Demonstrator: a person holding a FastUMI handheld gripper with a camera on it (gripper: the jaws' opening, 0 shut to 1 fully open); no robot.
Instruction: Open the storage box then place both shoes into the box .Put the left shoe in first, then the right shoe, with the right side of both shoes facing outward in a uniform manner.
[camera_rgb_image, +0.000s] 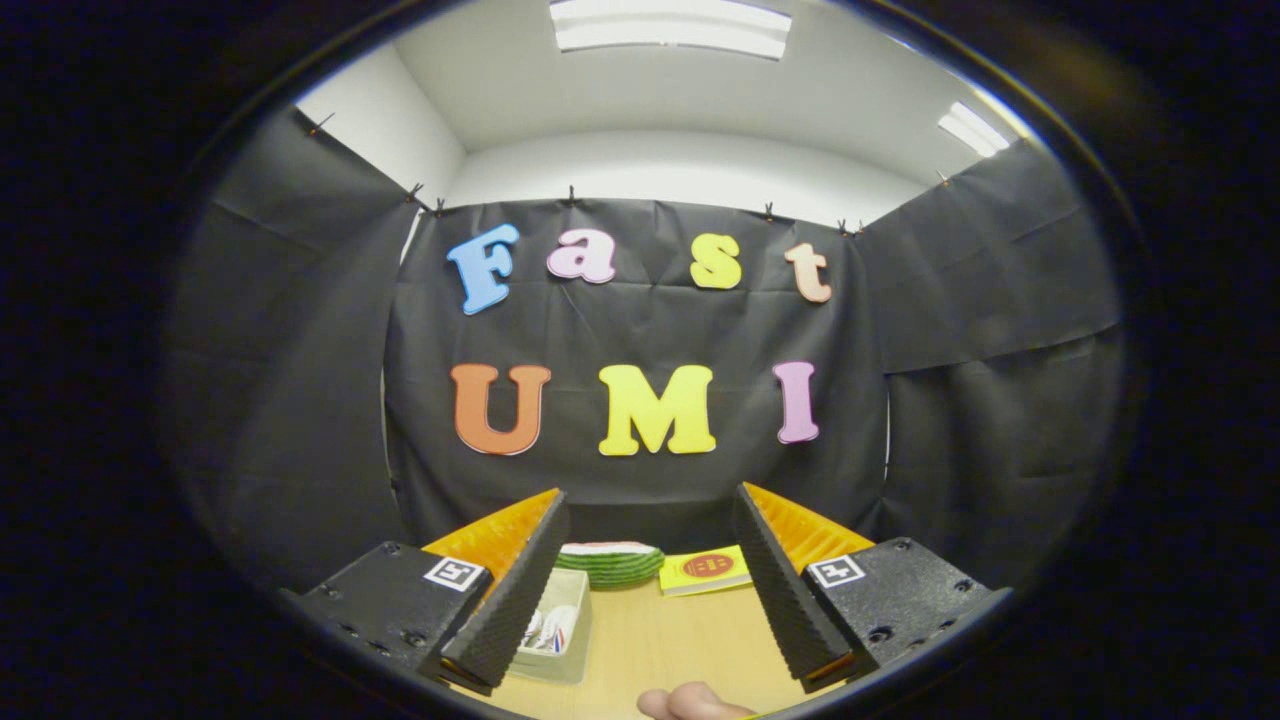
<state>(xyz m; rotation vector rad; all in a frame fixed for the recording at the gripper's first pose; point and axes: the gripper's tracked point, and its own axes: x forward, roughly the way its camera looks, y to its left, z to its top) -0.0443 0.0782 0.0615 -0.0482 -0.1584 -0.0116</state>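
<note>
Black cloth hangs as the booth's wall (640, 330) behind a pale wooden desk (660, 640), with a white ceiling and its strip lights (668, 25) above.

Taking the claw (650, 590) as the landmark and reading from its left side: the left finger (505, 600) stands raised over the desk, and right against its inner side, partly hidden by it, sits a clear storage box (560, 630). Something white with red and blue marks shows through the box's wall; it may be a shoe, though too little is visible to be sure. Whether the box's lid is on or off cannot be told.

Beyond the claw, at the desk's far edge against the cloth, lies a round green striped thing with a white and pink top (612, 562). Just to its right is a flat yellow packet with a red mark (706, 570), near the inner side of the right finger (790, 600).

The claw is released: its two fingers stand well apart, with bare desk between them and nothing gripped.

Nearest the camera, between the fingers' bases, part of a person's hand (692, 703) shows low over the desk.
</note>
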